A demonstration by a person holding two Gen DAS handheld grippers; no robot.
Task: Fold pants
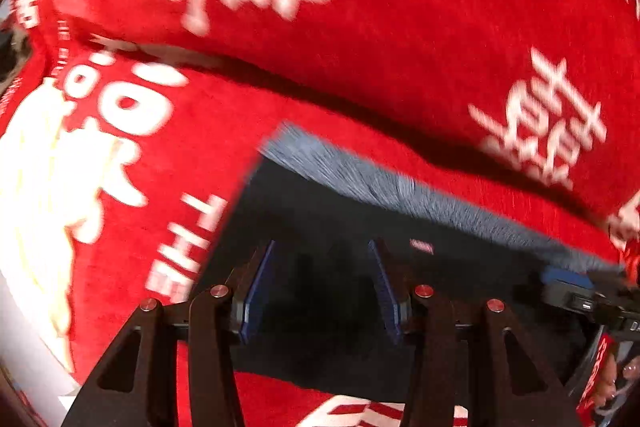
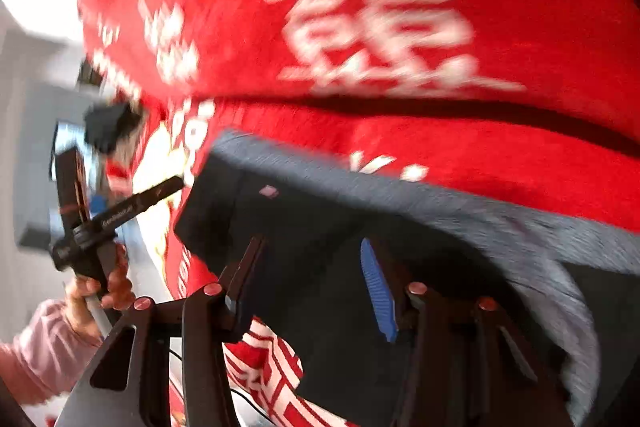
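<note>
The pants [image 1: 344, 211] are dark, almost black, with a grey fleecy band [image 1: 400, 187] along their far edge and a small pink tag [image 1: 421, 246]. They lie flat on a red blanket [image 1: 400, 27]. My left gripper [image 1: 322, 251] points down over the pants, its blue pads [image 1: 256, 291] standing apart with nothing pinched between them. My right gripper [image 2: 312, 243] hovers over the same pants [image 2: 320, 219] near their grey edge [image 2: 500, 219], jaws also apart. In the right wrist view the left gripper [image 2: 100, 219] shows at the left, held by a hand [image 2: 108, 287].
The red blanket [image 2: 400, 127] with large white lettering covers the surface and rises in a thick fold [image 1: 400, 75] just behind the pants. A pink sleeve [image 2: 44, 347] and pale floor or wall [image 2: 28, 107] lie to the left. Both views are motion-blurred.
</note>
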